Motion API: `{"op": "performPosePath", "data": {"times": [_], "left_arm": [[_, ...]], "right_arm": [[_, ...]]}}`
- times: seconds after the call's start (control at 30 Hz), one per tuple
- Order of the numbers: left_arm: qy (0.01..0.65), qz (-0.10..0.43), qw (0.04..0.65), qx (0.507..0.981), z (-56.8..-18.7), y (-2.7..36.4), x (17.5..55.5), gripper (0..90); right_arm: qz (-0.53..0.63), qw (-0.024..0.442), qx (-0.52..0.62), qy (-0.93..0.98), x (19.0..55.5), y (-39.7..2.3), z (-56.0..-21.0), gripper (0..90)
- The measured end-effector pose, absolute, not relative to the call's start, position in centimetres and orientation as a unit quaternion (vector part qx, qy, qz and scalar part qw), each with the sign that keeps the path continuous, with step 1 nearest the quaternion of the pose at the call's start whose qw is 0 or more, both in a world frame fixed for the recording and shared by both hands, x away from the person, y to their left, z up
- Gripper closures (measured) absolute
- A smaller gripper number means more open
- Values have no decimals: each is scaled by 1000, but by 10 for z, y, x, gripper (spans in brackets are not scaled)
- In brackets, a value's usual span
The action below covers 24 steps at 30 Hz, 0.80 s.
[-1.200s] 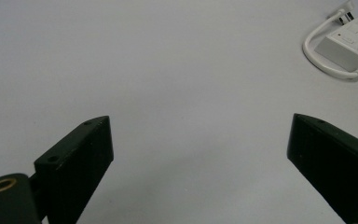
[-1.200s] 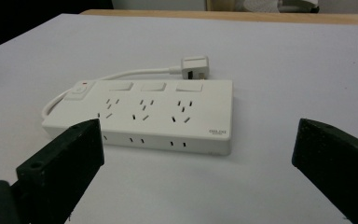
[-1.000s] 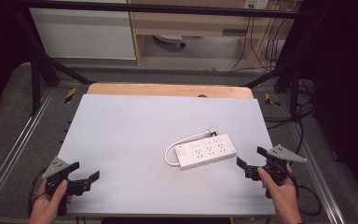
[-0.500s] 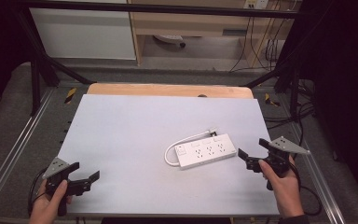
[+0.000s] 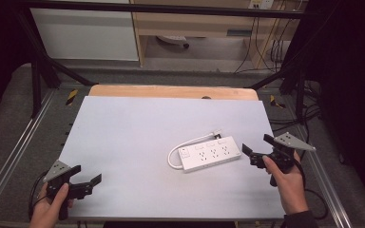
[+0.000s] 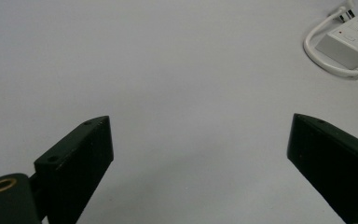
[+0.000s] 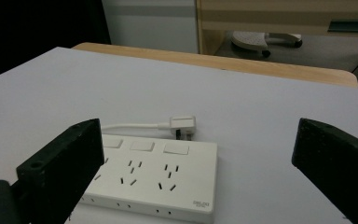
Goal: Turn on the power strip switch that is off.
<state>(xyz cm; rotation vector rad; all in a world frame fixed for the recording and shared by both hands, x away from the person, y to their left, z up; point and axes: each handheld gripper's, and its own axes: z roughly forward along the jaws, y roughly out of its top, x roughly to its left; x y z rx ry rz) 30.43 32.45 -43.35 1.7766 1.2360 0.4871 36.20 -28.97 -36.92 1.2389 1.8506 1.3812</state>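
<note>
White power strip [image 5: 210,154] lies on desk [image 5: 138,128], just at 9 o'clock of right gripper [image 5: 256,148] (jaws apart, untouching); left gripper [image 5: 86,176] jaws apart, well clear.

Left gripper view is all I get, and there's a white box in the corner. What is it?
Observer: A white power strip with three sets of sockets.
Operator: Where does its wire go?
Observer: It loops round to a plug lying on the table, plugged into nothing.
Operator: Where's the other tool?
Observer: The right tool sits just off the strip's right end, open, not touching it.
</note>
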Motion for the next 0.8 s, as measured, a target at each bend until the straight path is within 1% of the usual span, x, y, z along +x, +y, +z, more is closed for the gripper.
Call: {"op": "performPosePath", "data": {"times": [0.4, 0.8], "left_arm": [[500, 197, 444, 717, -434, 324, 304, 69], [499, 197, 442, 719, -434, 324, 304, 69]], "right_arm": [[507, 260, 456, 683, 374, -291, -363, 23], [501, 251, 466, 685, 392, -292, -363, 27]]}}
